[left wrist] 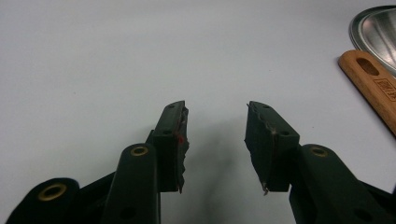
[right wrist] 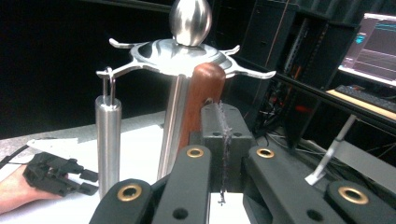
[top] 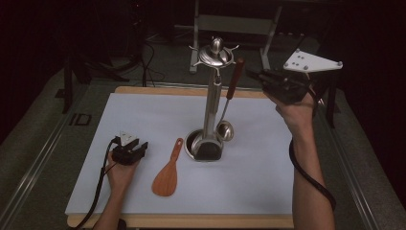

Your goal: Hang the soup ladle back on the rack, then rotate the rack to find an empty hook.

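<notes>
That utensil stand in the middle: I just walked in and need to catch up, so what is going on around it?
A person works at the table with a gripper in each hand. The right gripper is up beside the ladle, its jaws shut, right by the ladle's wooden handle near the top of the utensil stand; whether it grips the handle is unclear. The left gripper rests open on the table, beside a wooden spatula.
</notes>
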A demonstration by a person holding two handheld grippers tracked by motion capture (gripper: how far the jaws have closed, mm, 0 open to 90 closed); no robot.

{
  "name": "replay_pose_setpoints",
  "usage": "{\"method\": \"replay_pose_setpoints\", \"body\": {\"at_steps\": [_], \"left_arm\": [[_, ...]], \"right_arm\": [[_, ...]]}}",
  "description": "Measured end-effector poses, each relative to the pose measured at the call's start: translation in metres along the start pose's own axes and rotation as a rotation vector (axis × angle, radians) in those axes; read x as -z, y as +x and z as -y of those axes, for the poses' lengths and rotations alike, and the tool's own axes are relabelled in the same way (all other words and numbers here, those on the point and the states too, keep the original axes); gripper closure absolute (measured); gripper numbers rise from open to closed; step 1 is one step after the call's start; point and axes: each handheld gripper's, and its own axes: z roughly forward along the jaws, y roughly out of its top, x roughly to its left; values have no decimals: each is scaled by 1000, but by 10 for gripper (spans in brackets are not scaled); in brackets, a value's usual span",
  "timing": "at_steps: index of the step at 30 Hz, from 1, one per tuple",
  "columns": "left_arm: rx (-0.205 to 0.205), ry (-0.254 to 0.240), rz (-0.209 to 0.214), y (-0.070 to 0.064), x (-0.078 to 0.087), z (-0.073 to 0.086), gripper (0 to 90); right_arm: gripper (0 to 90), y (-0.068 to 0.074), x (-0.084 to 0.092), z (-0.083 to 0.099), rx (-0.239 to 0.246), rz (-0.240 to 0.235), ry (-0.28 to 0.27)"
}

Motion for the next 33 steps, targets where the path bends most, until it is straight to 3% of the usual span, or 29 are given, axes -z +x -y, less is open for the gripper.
{"method": "replay_pose_setpoints", "body": {"at_steps": [33], "left_arm": [[1,1,1,0,-1,0,588]], "right_arm": [[900,-1,-6,2,-26,4,-23]]}}
